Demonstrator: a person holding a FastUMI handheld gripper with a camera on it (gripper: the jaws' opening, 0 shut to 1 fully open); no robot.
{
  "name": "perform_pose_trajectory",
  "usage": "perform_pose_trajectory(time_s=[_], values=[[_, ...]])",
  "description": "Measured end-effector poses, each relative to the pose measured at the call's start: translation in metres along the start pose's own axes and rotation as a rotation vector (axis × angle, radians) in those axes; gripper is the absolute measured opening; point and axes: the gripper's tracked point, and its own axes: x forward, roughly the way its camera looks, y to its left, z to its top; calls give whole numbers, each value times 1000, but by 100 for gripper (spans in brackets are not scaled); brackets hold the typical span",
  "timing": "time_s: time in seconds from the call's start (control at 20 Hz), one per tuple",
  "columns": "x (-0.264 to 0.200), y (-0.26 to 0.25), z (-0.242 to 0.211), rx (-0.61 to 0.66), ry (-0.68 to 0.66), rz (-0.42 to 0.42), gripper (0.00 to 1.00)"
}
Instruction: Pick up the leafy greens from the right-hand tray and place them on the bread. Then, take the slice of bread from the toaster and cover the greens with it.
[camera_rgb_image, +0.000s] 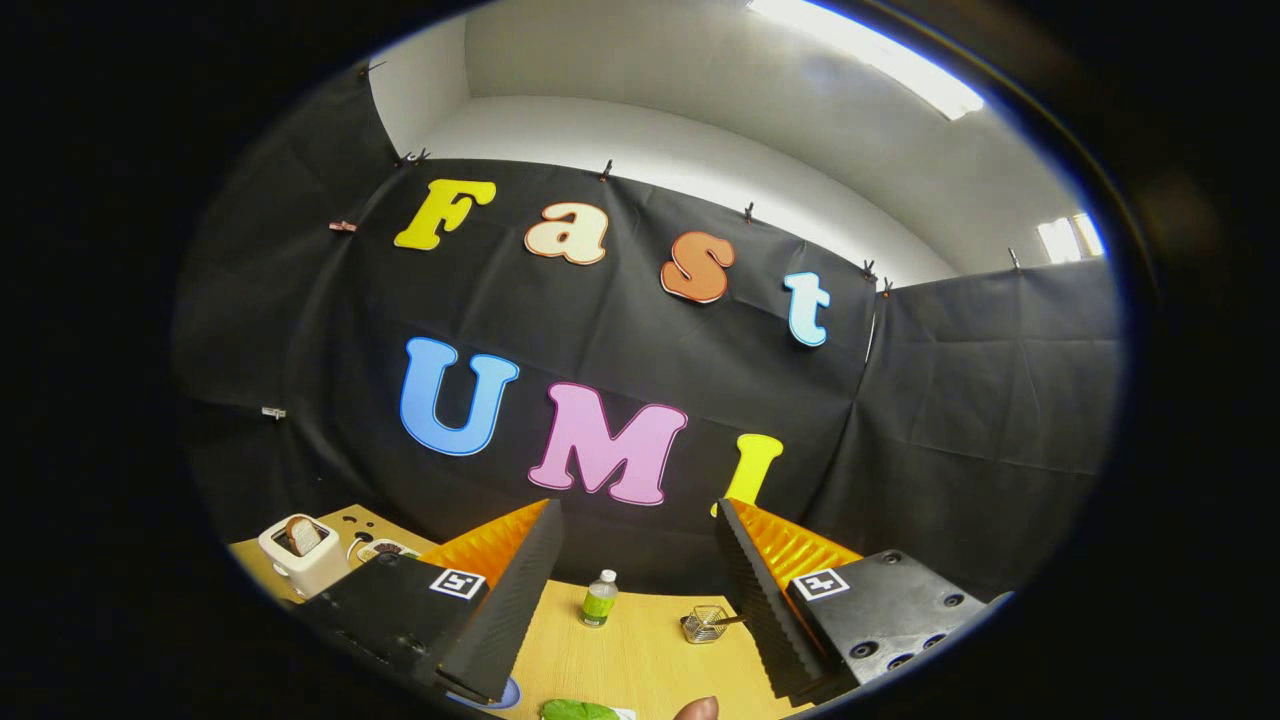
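Gripper (632, 590) fingers are spread, holding nothing, above the light wooden table (640, 650). Step 1 seems unstarted: flat green leafy greens (578, 710) lie below the fingers; next, descend and pinch them.

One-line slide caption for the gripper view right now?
Open gripper held above the wooden table, leafy greens just below its fingers, toaster with a bread slice off to the left.

I see a bright ceiling lamp (868, 62) that glares white, and a window (1072, 238) is washed out too. The table (640, 650) is evenly lit, shadows soft. Straight lines bend strongly outward; edges are slightly blurred.
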Motion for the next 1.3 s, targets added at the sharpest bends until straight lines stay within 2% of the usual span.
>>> perform_pose_trajectory(time_s=[0.5,0.7,1.0,1.3], values=[[0,12,-14,3,27,32,95],[-1,26,-44,15,72,94,95],[-22,37,-157,-46,267,174,95],[-50,51,-282,-55,473,268,94]])
